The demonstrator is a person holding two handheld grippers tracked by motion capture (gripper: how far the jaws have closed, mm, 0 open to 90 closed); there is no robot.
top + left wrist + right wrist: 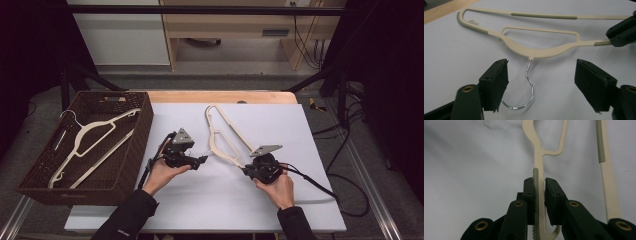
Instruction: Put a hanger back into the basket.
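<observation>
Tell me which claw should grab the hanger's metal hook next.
Left. The left claw stands open with the wire hook between its jaws, untouched. The right claw is shut on the end of the cream hanger.

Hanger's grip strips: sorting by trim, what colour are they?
Grey-green ribbed strips on the cream hanger, best in the left gripper view.

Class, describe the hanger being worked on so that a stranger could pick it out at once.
On the white mat right of the brown basket lies a cream plastic hanger. The right gripper clamps one end. Unlike the other cream hanger, it lies outside the basket, on the mat.
</observation>
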